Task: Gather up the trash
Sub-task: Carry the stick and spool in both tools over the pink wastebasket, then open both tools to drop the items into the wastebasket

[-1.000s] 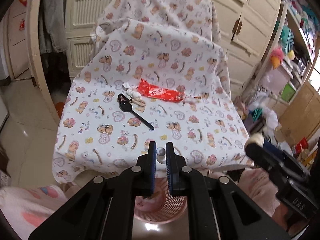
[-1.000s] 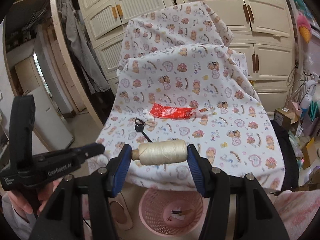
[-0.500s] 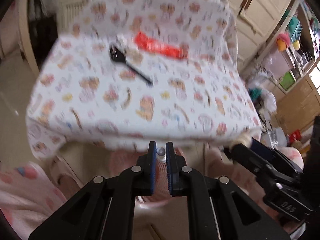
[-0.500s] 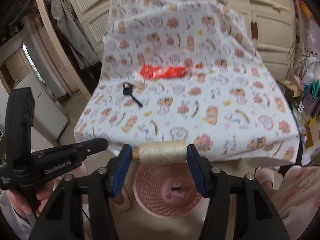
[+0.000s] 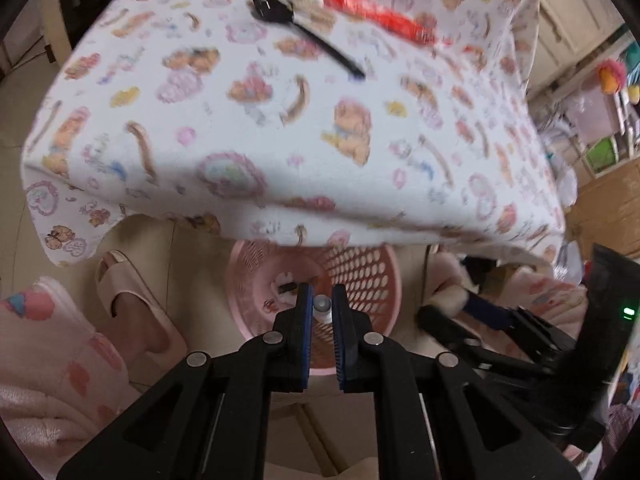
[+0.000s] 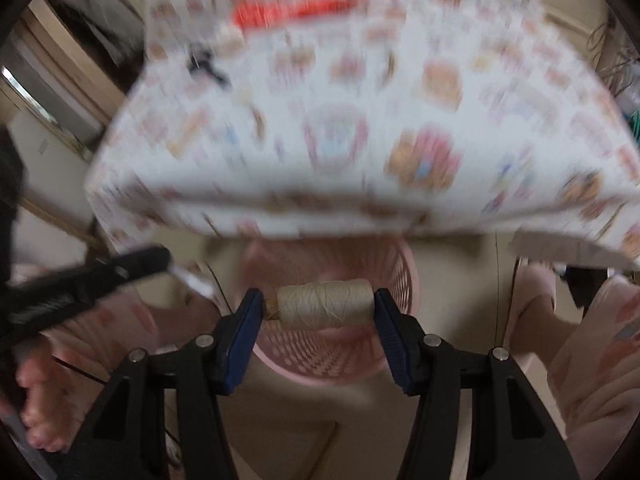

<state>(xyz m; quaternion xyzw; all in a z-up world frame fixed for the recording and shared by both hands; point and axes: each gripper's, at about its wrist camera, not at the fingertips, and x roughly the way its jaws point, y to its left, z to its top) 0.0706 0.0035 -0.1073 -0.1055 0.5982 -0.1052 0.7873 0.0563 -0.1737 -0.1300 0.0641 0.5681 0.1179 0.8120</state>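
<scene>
Over the pink basket [image 5: 376, 276], the right tongs [image 6: 318, 306] pinch a light, firm thread spool [image 6: 325, 305] endwise; the left tongs [image 5: 322, 304] nip a small, slippery-looking white bottle [image 5: 321, 307].

Soft printed cloth [image 5: 248, 128] drapes the table, matt and faintly wrinkled. Below sits a perforated pink plastic basket [image 5: 372, 280], smooth-walled, and the spool [image 6: 325, 305] shows rough cream thread; the wrapper [image 5: 372, 12] gleams glossy red.
</scene>
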